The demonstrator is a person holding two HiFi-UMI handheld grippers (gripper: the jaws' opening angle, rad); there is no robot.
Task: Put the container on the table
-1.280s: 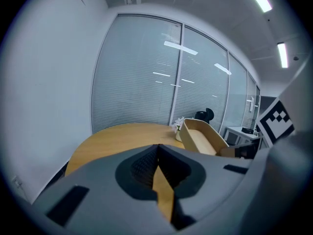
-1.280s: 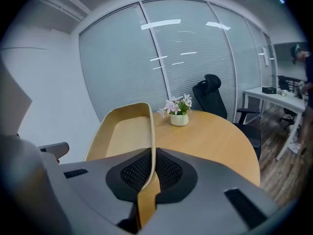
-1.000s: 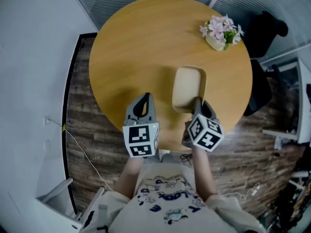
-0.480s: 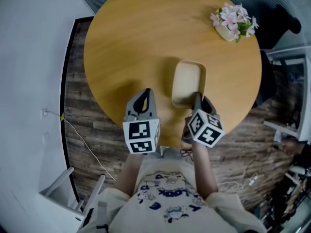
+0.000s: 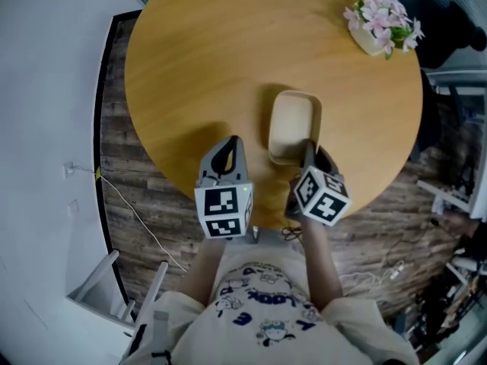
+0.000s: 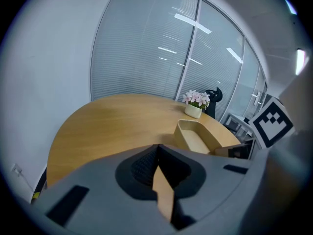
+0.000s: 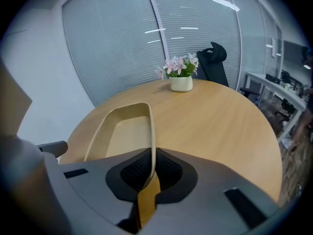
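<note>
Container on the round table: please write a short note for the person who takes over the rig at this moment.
Right tool: shut on the near rim of the container.
Left tool: shut, empty, held beside it over the near edge of the table.
Container: open side up, empty, over the near part of the table. I cannot tell whether its base touches the wood. The flower pot stands apart at the far side.
Done: container brought over the table.
Left: set it down if needed, open the right tool, draw back.
</note>
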